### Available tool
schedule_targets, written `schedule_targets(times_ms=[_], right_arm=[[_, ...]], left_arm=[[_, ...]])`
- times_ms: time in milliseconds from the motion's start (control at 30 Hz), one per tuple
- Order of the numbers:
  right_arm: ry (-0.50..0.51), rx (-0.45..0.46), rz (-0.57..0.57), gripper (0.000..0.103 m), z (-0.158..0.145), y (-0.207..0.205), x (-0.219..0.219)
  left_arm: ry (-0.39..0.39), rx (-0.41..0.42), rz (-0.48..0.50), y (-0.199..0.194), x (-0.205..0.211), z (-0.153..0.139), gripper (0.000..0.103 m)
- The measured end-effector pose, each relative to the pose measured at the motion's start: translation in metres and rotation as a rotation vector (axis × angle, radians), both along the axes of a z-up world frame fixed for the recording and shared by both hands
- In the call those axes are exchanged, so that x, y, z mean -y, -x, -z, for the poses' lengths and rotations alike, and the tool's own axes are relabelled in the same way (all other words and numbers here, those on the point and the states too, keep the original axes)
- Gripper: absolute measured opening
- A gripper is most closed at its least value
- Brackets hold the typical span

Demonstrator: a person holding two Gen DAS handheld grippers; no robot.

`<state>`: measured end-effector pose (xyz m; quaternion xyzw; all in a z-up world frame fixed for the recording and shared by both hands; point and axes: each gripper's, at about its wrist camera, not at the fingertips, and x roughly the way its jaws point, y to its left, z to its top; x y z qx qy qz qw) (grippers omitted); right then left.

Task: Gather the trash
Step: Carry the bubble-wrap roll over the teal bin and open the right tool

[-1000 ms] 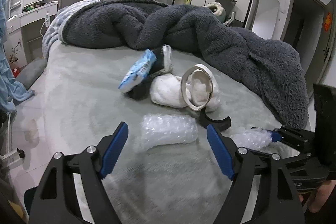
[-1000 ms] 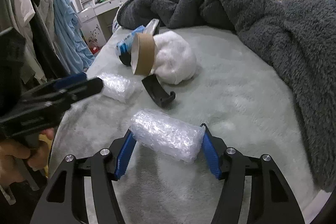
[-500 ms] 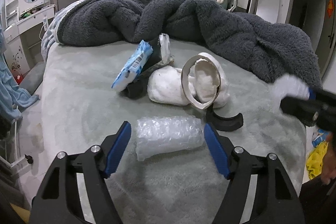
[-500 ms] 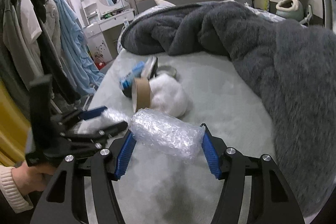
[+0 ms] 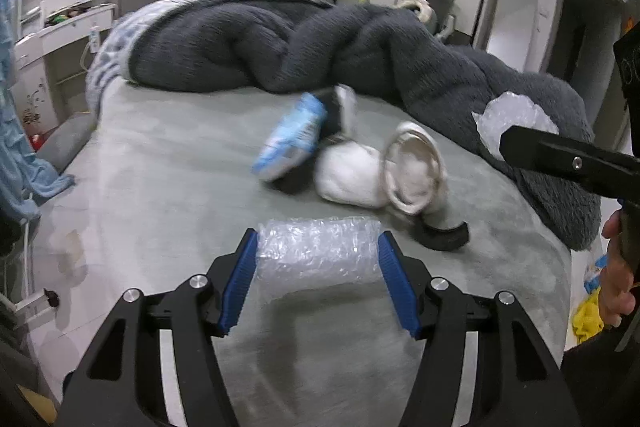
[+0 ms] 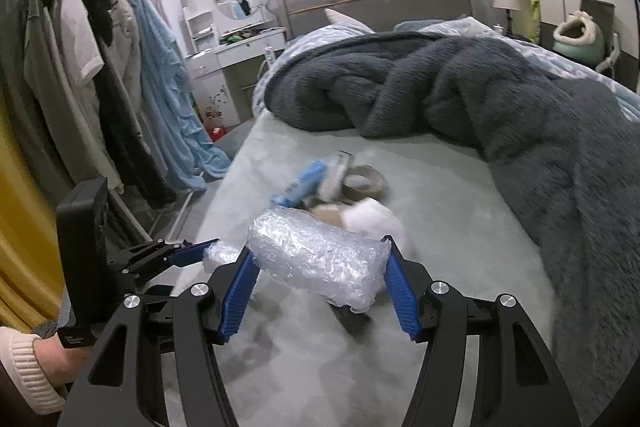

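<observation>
Over the grey-green bedsheet [image 5: 168, 163], the left gripper [image 5: 318, 253] is pinching a roll of bubble wrap [image 5: 318, 255] between its blue pads, and the right gripper [image 6: 318, 263] is clamping a second bubble-wrap bundle [image 6: 316, 261] the same way, lifted clear of the sheet. Beyond them, a blue snack wrapper [image 5: 290, 141], a white wad [image 5: 350, 175] and a tape roll [image 5: 414, 173] are lying clustered together, just beside the dark fleece blanket [image 5: 360, 55].
</observation>
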<state>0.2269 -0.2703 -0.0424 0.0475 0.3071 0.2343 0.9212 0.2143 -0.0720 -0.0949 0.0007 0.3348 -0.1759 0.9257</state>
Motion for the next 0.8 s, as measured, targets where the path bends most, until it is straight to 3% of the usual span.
schedule_targets(times_ms=[367, 800], right_arm=[[0.019, 0.002, -0.118, 0.062, -0.008, -0.006, -0.082], [0.032, -0.035, -0.263, 0.062, -0.004, -0.006, -0.176]], left_arm=[[-0.003, -0.048, -0.174, 0.004, -0.082, 0.003, 0.064], [-0.037, -0.201, -0.281, 0.016, -0.163, 0.031, 0.064]])
